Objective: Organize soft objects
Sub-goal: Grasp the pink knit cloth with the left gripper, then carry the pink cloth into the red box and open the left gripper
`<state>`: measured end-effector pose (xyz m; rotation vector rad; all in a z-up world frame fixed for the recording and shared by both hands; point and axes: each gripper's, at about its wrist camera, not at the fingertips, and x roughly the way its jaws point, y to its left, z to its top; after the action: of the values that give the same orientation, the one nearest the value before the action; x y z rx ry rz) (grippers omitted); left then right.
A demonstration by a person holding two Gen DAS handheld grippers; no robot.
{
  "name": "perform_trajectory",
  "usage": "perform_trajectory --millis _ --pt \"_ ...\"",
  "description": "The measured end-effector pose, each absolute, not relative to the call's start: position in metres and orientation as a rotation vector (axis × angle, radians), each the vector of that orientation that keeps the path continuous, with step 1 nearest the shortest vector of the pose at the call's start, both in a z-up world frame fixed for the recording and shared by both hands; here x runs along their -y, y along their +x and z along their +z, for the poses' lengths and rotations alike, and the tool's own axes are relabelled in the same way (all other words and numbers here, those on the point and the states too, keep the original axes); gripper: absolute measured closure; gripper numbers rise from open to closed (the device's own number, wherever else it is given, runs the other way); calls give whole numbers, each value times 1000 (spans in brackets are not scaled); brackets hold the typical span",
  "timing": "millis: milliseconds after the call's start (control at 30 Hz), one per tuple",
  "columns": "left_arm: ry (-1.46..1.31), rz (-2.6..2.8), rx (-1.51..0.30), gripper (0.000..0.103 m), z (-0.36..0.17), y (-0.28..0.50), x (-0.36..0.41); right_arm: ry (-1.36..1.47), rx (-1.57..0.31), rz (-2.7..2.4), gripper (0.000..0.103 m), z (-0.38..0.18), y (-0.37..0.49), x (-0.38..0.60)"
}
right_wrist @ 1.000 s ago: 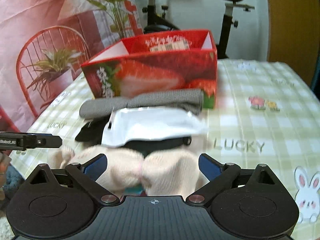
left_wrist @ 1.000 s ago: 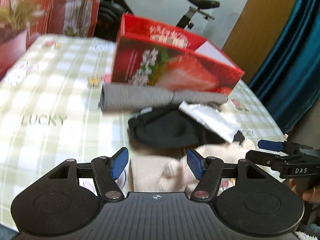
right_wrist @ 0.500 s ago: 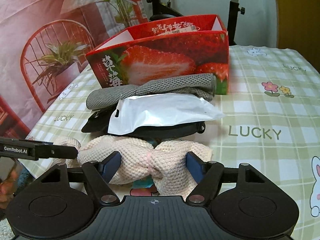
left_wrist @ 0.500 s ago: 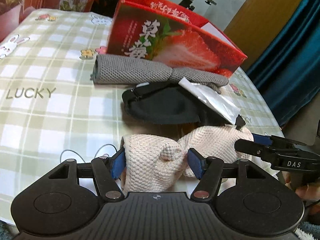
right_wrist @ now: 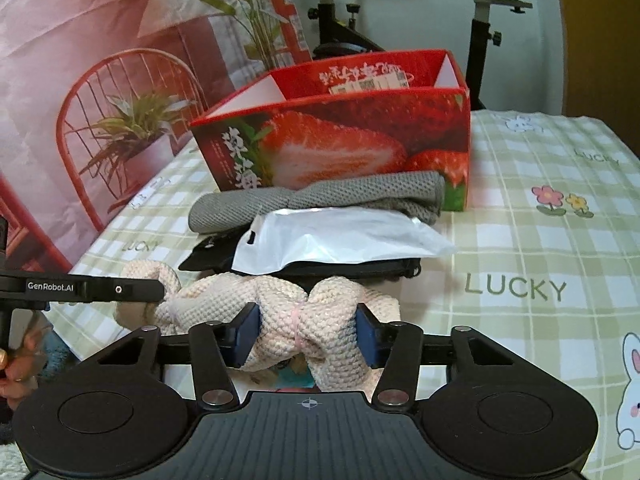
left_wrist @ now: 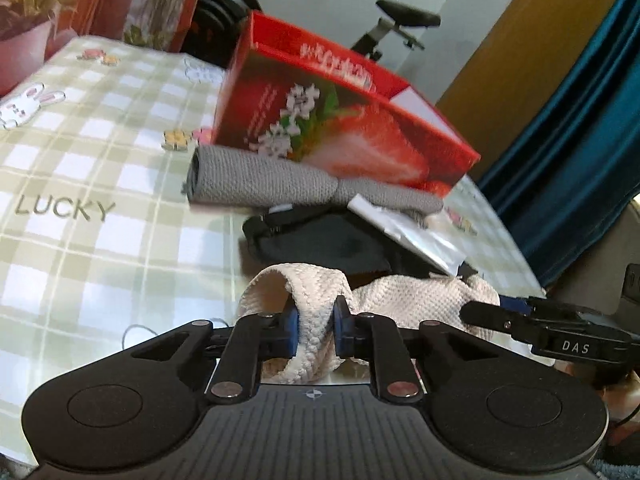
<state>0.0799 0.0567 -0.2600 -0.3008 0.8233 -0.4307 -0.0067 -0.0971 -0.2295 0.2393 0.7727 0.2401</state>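
A cream knitted cloth (left_wrist: pixel 316 300) tied in the middle lies at the near table edge. My left gripper (left_wrist: pixel 314 326) is shut on its left end. My right gripper (right_wrist: pixel 306 336) is shut on its tied middle (right_wrist: pixel 304 320); that gripper also shows at the right of the left wrist view (left_wrist: pixel 500 312). Behind lie a black soft item (right_wrist: pixel 360 270) under a white plastic pouch (right_wrist: pixel 340 236), then a grey rolled cloth (right_wrist: pixel 320 200) against an open red strawberry box (right_wrist: pixel 340 136).
The table wears a green checked cloth (right_wrist: pixel 540 260) printed LUCKY. A red chair with a potted plant (right_wrist: pixel 132 132) stands left. An exercise bike (right_wrist: pixel 492 12) is behind the table. A blue curtain (left_wrist: pixel 580 140) hangs to the right.
Both grippers came forward around the cream cloth and closed on it. The left end of the cloth is now pinched and bunched upward.
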Motion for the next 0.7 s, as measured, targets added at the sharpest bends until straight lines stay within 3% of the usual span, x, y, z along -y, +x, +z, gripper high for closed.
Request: perform_trajectory --millis 700 --pt "-227 -451 -542 91 -187 79 -59 169 -574 286 60 -158 -3 99"
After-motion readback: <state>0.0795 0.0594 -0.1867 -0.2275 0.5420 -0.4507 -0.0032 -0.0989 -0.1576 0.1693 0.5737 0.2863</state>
